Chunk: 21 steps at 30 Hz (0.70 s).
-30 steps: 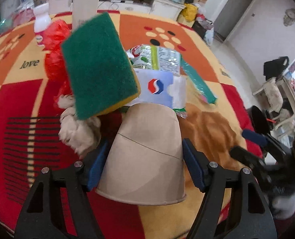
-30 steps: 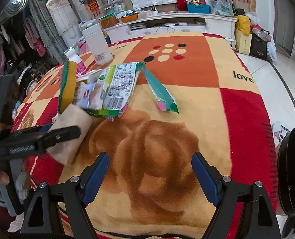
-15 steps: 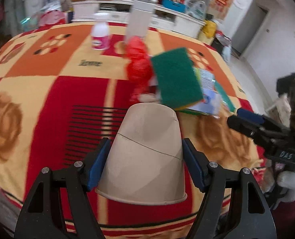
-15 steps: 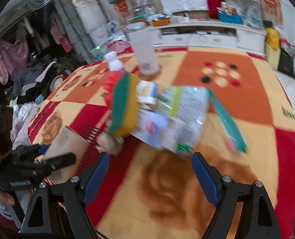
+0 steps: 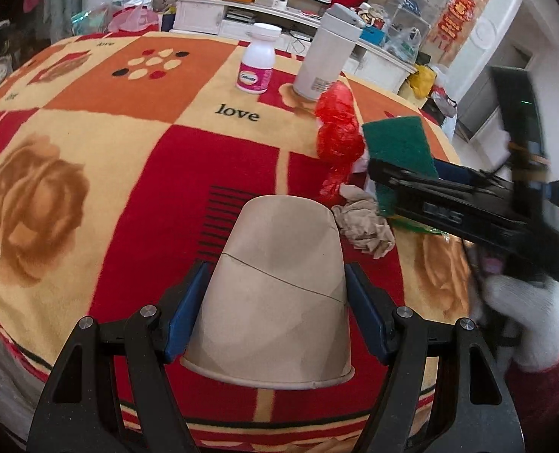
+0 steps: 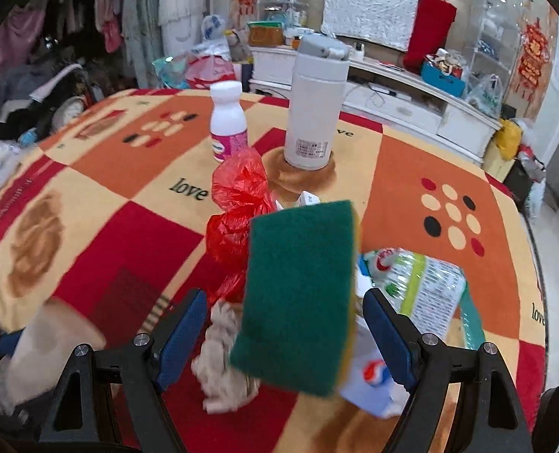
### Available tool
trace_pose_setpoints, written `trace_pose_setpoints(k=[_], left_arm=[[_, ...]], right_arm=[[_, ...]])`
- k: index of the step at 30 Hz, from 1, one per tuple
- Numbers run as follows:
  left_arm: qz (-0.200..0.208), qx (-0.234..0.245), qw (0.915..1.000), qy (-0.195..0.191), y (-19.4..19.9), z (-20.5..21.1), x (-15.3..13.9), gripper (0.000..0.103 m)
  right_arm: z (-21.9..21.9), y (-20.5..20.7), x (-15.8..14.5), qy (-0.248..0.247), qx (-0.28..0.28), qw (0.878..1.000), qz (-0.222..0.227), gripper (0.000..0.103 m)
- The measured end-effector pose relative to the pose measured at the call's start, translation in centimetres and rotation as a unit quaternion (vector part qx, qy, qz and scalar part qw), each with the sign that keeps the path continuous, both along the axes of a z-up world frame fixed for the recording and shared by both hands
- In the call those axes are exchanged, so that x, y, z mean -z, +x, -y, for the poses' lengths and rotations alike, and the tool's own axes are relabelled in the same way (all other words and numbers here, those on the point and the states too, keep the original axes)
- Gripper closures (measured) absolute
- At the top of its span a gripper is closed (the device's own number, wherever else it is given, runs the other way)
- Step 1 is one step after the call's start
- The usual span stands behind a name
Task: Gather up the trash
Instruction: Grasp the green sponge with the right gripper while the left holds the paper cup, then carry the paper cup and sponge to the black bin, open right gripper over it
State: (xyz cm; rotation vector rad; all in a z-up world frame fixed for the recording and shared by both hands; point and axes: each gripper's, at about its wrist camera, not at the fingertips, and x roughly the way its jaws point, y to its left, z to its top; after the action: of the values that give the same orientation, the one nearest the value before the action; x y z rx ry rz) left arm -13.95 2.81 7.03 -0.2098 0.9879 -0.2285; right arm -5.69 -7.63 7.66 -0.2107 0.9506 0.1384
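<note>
My left gripper [image 5: 275, 268] is shut on an upside-down brown paper cup [image 5: 279, 302], its blue pads pressing both sides, above the blanket's near edge. That cup also shows at the lower left of the right wrist view [image 6: 45, 343]. My right gripper [image 6: 284, 298] is open and hovers over the trash pile. A green and yellow sponge [image 6: 298, 302] lies tilted between its fingers, clear of both pads. Around the sponge are a red plastic bag [image 6: 238, 204], crumpled brown paper [image 6: 223, 370], a green and white wrapper [image 6: 423, 283] and a blue and white packet [image 6: 370, 381].
A white bottle with a pink label [image 5: 258, 60] and a tall white flask [image 5: 325, 60] stand at the far side of the patterned blanket [image 5: 128, 173]. A gloved hand [image 5: 525, 313] holds the right gripper. White cabinets and clutter lie behind the table.
Both grippers swept left across the table. The right one went from the bare rose pattern to over the sponge and trash. The left carried the cup away from the pile.
</note>
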Motion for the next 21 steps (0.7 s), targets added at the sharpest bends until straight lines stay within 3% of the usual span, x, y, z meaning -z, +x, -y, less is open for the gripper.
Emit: trace_pose_setpoints(k=[2,3,4,14,21], left_arm=[[-0.001,-0.001,1.0000,-0.006,0.0,-0.3,0.1,0.031],[0.000,0.000,1.0000,-0.008,-0.1,-0.3,0.1,0.031],[0.001,0.001,0.9999,-0.011,-0.1,-0.4,0.0,0.031],[0.013,0.017,0.9991,-0.036,-0.1,1.4,-0.9,0.031],[0.021,0.054,0.9977,-0.036,-0.2,5.6,-2.0,0.031]], right_arm=[[-0.4,0.5,0.7,-0.015,0.001,1.000,-0.002,0.023],[-0.5,0.7,1.1,-0.021,0.000,1.000,-0.004,0.030],[-0.4,0.7,1.2,-0.021,-0.001,1.000,-0.003,0.047],[4.3,-2.9,-3.2,0.107,-0.022,0.994,0.002,0.047],[8.4,-6.6,-4.2,0.121,-0.005,0.993,0.010,0.047]])
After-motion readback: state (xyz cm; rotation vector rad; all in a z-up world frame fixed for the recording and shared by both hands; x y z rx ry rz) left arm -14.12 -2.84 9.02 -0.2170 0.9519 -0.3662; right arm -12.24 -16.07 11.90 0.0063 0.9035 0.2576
